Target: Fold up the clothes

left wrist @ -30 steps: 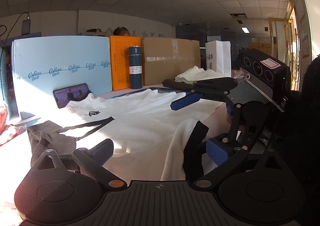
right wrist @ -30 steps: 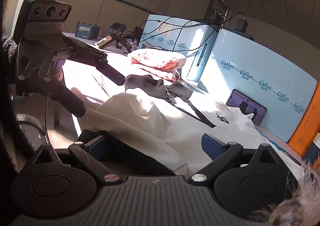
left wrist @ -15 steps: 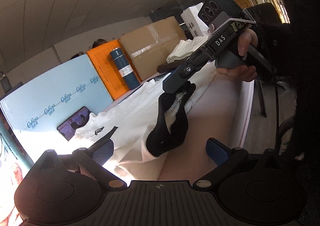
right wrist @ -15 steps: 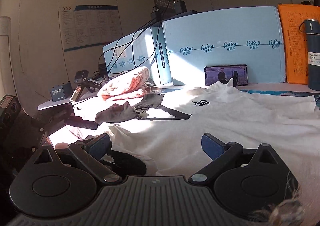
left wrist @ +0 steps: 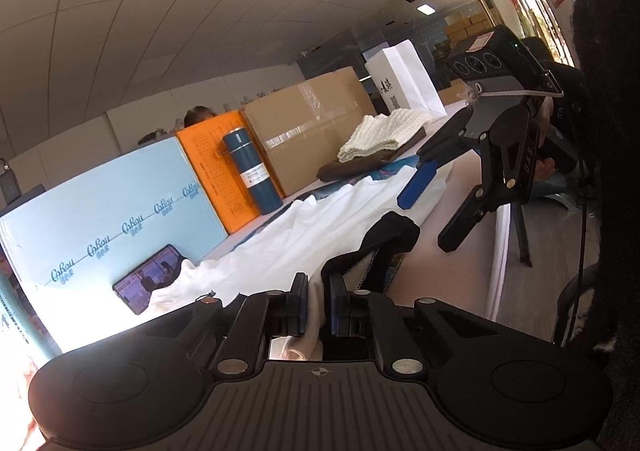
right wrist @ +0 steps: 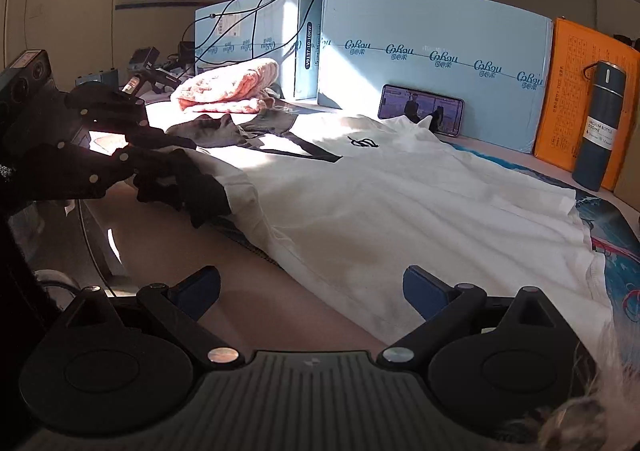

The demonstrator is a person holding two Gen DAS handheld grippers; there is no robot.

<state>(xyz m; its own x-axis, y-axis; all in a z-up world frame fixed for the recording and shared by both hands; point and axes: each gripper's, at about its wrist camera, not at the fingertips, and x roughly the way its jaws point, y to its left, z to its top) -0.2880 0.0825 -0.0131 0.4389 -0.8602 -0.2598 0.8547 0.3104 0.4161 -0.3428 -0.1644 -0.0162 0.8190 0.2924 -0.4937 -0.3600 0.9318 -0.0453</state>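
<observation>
Closing on white cotton shirt near its black cuff: left gripper, fabric pinched btwn pads. Right gripper spread wide, empty, over shirt hem on pink table.

phone half behind white shirt; person's head mostly behind boxes

White shirt with black cuff, spread flat, sleeve perhaps bunched.

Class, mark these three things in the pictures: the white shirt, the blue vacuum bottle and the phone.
white shirt (right wrist: 400,211), right wrist view, on its flat middle.
blue vacuum bottle (right wrist: 598,131), right wrist view, on its label.
phone (right wrist: 420,109), right wrist view, on its lit screen.
</observation>
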